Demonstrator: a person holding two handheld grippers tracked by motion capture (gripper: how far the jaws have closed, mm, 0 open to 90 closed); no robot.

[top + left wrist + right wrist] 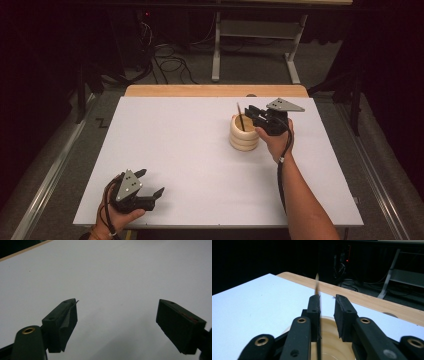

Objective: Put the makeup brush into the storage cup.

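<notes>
Two grippers: the right gripper (256, 114), slightly parted, frees a thin wooden stick (240, 117) into the cream ribbed cup (244, 134); the left gripper (150, 182) rests spread wide on the white tabletop (190, 150).

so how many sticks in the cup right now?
1. A thin stick leans in the ribbed cream cup, its top by the right gripper. The cup's inside is partly hidden, so shorter ones could be missed.

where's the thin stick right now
In the high view the thin stick stands tilted in the cream ribbed cup, right of the table's centre, with the right gripper just beside its top.
</notes>
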